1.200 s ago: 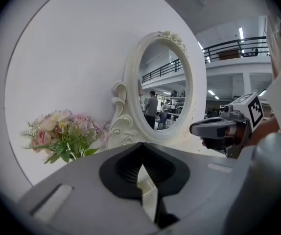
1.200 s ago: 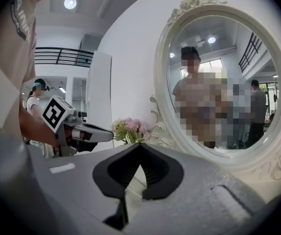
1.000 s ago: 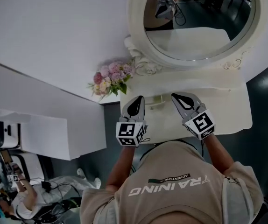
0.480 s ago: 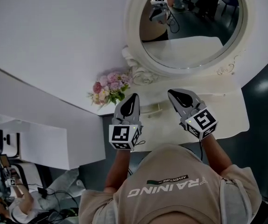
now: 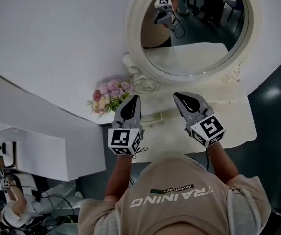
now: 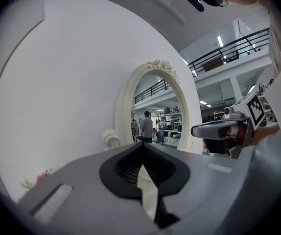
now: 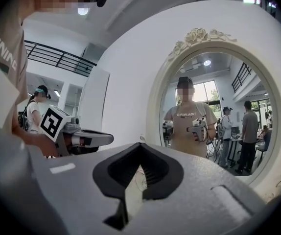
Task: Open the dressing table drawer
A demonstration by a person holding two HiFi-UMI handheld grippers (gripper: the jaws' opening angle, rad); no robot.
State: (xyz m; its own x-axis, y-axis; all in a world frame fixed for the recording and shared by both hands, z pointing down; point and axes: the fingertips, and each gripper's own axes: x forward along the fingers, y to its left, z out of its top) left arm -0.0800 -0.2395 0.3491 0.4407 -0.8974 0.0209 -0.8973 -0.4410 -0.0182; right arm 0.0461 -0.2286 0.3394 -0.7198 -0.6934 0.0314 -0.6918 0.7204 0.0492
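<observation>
The cream dressing table [image 5: 233, 124] stands against the white wall, seen from above in the head view. A small cream handle-like shape [image 5: 155, 117] shows on it between my two grippers; I cannot make out the drawer itself. My left gripper [image 5: 133, 100] hangs over the table's left end, shut and empty. My right gripper [image 5: 177, 96] is beside it, level with it, also shut and holding nothing. In the left gripper view the jaws [image 6: 141, 146] meet at the tip and face the mirror. The right gripper view shows its jaws [image 7: 140, 147] closed the same way.
An oval mirror [image 5: 194, 28] in a carved cream frame [image 5: 132, 38] rises behind the table. A bunch of pink flowers [image 5: 109, 95] sits at the table's left corner. A white cabinet [image 5: 42, 153] stands to the left. People and desks show in the mirror.
Both grippers have risen together and drifted slightly left in the head view, staying shut. The mirror and table have shifted left and up in the picture.
</observation>
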